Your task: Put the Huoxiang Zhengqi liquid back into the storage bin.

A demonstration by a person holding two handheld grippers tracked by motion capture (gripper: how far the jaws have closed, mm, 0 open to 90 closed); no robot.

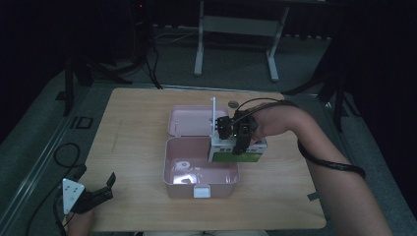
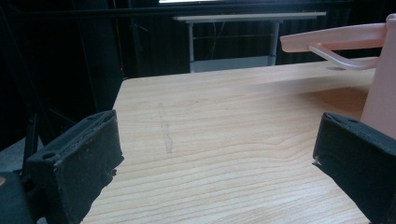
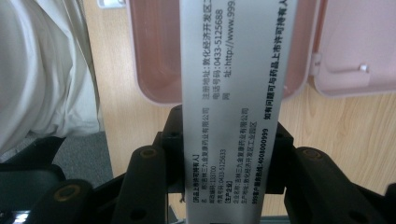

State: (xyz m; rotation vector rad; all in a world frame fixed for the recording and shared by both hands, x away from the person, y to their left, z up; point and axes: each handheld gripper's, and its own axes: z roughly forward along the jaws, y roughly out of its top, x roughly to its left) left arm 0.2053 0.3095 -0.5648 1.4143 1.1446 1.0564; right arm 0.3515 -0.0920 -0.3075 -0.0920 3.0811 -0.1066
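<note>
Light wooden counter point(image 1: 137, 147) fills the middle of the high view. Sitting on it at centre, a pink box point(image 1: 200, 184) with its lid point(image 1: 189, 120) lying open flat behind. Small round mark point(image 1: 233, 103) near the counter's far edge, upper centre.

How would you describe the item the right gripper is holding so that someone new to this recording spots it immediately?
Start at the wooden table and find the open pink case near its middle. At the right edge of the case's lower tray, the right gripper is clamped on a carton. It is a small white box with a green band and printed text, unlike the pink plastic around it.
</note>
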